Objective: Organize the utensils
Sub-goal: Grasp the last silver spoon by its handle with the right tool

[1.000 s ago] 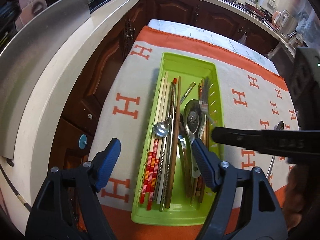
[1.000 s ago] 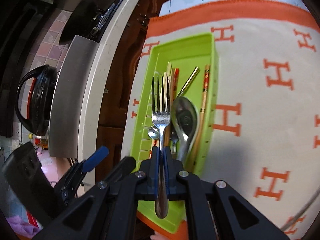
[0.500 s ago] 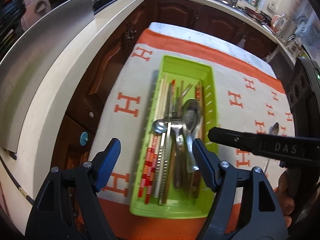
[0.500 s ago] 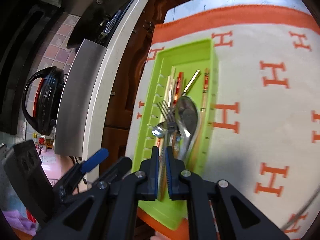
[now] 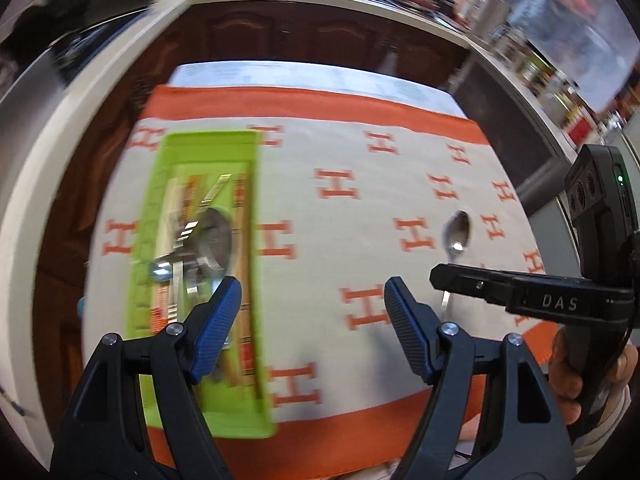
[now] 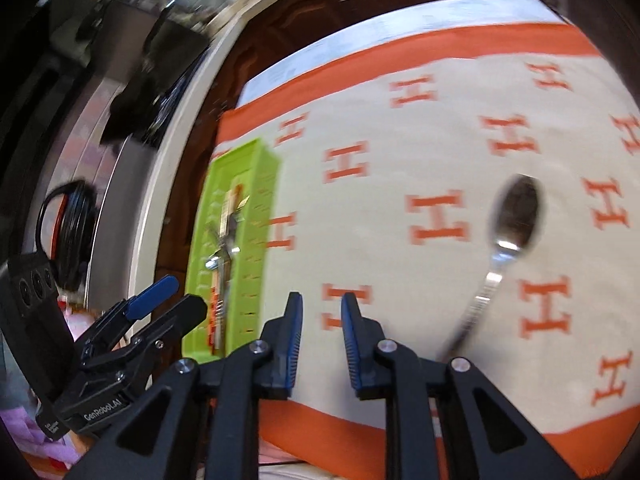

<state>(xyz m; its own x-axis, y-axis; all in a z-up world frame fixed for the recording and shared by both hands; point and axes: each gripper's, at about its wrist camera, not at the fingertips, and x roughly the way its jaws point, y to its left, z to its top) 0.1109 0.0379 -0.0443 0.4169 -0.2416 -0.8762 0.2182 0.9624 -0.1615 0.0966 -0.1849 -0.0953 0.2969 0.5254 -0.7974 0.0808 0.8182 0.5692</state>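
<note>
Left claw (image 5: 310, 320) stands wide open and empty, its blue pads (image 5: 218, 326) spread above the near end of the green tray (image 5: 154, 208), which lies to its left front and already holds chopsticks, spoons and a fork in a loose pile (image 5: 196, 240); blur hides finer detail there. Between the two claws the orange-patterned cloth (image 5: 360, 216) covering the counter is bare. Right claw (image 6: 320, 344) is parted by a narrow gap and grips nothing. One loose spoon (image 6: 500, 248) remains on the cloth, ahead of and to the right of the right claw, well apart from the tray. Its long axis runs roughly along the claw's line of sight, bowl far, handle end near and angled toward the claw's right finger. Right claw is plainly the nearer; in the left wrist view its black body (image 5: 532, 300) already overlaps the spoon's handle. Judgement: the spoon is the outstanding item, and the next move calls for a short shift rightward to bracket the handle. A hand (image 5: 568, 380) grips the right tool, held low and level over the cloth.
</note>
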